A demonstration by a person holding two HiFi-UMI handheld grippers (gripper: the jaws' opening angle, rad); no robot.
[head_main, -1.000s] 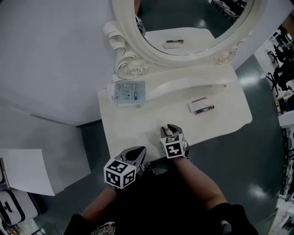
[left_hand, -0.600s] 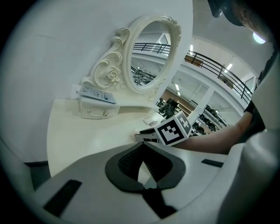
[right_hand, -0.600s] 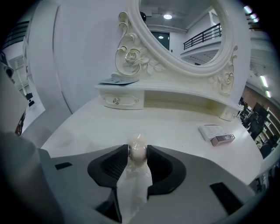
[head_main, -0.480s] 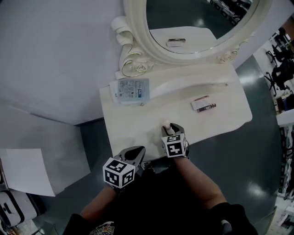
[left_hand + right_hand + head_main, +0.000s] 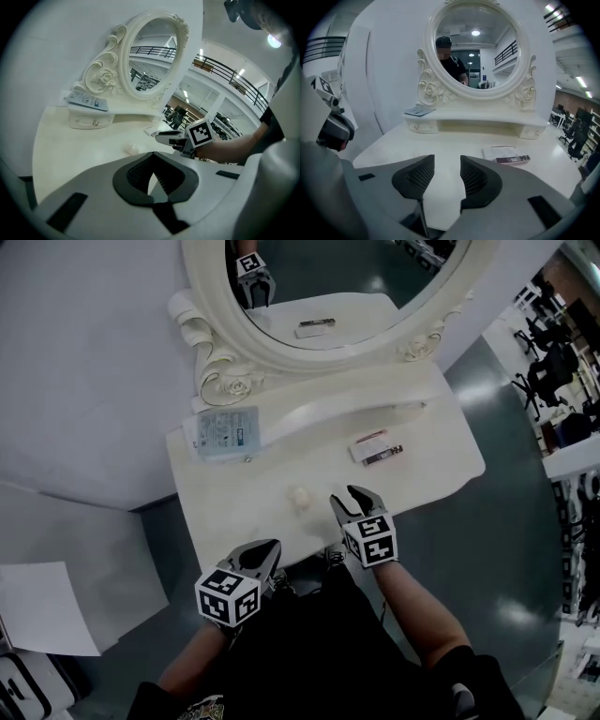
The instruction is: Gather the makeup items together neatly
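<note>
A small cream makeup item (image 5: 298, 496) lies on the white dressing table (image 5: 427, 486), also visible in the left gripper view (image 5: 131, 149). My right gripper (image 5: 345, 498) hangs just right of it, apart from it; its jaws are opening with nothing between them (image 5: 447, 161). Farther right lie a small white box (image 5: 368, 441) and a dark tube (image 5: 382, 455), which the right gripper view shows as the box (image 5: 501, 152) and tube (image 5: 513, 160). At the table's front edge my left gripper (image 5: 268, 549) is shut and empty (image 5: 152, 157).
A blue-and-white packet (image 5: 223, 430) rests on the raised shelf (image 5: 356, 407) below the oval mirror (image 5: 309, 277). A grey wall (image 5: 84, 352) stands left of the table. A white sheet (image 5: 42, 606) lies at the lower left. Dark floor surrounds the table.
My right gripper has let go of the cream item and drawn back to the right, jaws wider. The item stays on the table. The head view has shifted.
</note>
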